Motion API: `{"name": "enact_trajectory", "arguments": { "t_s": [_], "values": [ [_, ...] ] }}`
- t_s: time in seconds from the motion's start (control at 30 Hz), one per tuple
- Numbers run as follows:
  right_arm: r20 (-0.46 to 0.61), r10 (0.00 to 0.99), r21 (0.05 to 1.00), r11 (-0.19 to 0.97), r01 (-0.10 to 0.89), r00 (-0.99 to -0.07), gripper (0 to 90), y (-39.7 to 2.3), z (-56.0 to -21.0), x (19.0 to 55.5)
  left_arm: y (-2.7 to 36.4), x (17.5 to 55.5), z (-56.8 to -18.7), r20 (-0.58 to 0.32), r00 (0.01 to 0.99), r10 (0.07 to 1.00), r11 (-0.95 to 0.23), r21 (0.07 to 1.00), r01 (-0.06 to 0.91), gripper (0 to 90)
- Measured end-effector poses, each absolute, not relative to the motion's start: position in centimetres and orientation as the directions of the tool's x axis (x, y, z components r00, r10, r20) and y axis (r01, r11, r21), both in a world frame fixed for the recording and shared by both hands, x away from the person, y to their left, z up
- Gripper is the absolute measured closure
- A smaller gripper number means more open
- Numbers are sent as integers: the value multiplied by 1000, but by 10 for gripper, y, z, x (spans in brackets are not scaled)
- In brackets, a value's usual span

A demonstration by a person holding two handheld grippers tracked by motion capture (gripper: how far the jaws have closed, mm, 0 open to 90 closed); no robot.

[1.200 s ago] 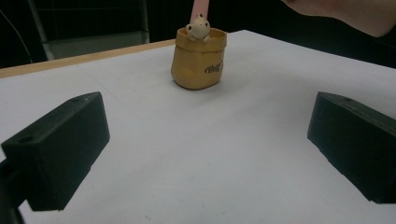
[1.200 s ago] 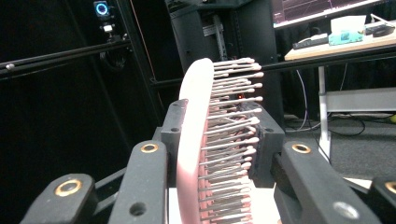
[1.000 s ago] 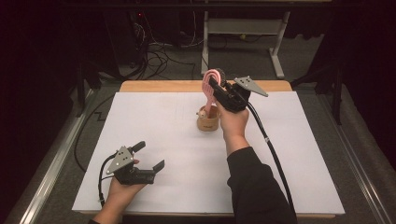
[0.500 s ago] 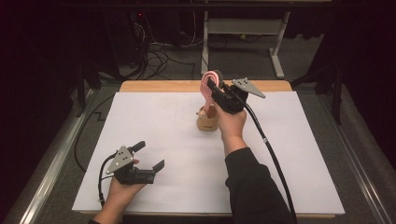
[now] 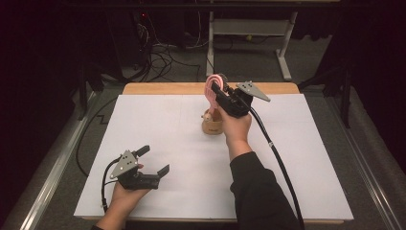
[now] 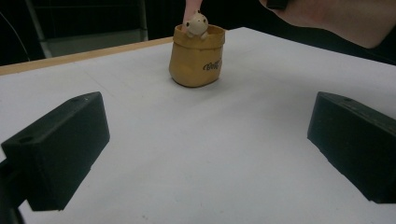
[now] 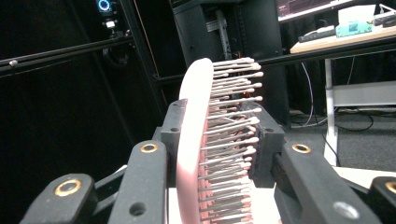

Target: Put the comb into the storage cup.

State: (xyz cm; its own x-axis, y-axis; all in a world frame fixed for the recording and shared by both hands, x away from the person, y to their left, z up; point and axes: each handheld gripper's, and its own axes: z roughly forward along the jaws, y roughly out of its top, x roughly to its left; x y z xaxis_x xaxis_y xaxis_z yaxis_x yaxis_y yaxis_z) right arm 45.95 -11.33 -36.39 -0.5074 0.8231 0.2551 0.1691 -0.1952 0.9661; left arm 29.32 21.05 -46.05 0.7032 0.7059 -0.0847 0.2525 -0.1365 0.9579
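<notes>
A pink hairbrush (image 5: 209,87) stands upright, its head clamped in my right gripper (image 5: 216,91) above the back middle of the table. In the right gripper view the jaws press on the brush (image 7: 194,140) from both sides, its back to the left and its bristles to the right. The pink handle (image 6: 190,8) reaches down into a small tan pouch (image 5: 212,126) with a little cream bear figure (image 6: 197,23) at its rim. My left gripper (image 5: 154,160) rests at the front left, open with nothing between its jaws, pointing toward the pouch (image 6: 196,58).
White paper (image 5: 306,158) covers the table, with a strip of wooden edge (image 5: 163,88) at the back. The right gripper's cable (image 5: 275,153) trails over the right half. Dark floor, cables and a desk frame lie beyond the table.
</notes>
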Motion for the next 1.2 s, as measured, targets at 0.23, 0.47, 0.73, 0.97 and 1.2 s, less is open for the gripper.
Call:
{"name": "enact_trajectory", "arguments": {
  "t_s": [0.23,0.47,0.73,0.97,1.2],
  "values": [
    [258,822,965,-195,173,-508,667,-113,-366,460,210,293,-461,-85,703,706,-136,958,252,0],
    [257,825,965,-192,178,-503,666,-113,-368,460,210,293,-461,-85,703,706,-135,958,252,0],
    [257,822,965,-191,179,-509,666,-112,-368,461,211,293,-461,-86,703,706,-135,958,253,0],
    [259,820,965,-192,181,-511,664,-112,-369,461,211,294,-461,-85,703,706,-135,958,252,0],
    [257,822,964,-182,193,-509,653,-113,-369,460,210,293,-461,-85,703,706,-135,958,252,0]
  ]
}}
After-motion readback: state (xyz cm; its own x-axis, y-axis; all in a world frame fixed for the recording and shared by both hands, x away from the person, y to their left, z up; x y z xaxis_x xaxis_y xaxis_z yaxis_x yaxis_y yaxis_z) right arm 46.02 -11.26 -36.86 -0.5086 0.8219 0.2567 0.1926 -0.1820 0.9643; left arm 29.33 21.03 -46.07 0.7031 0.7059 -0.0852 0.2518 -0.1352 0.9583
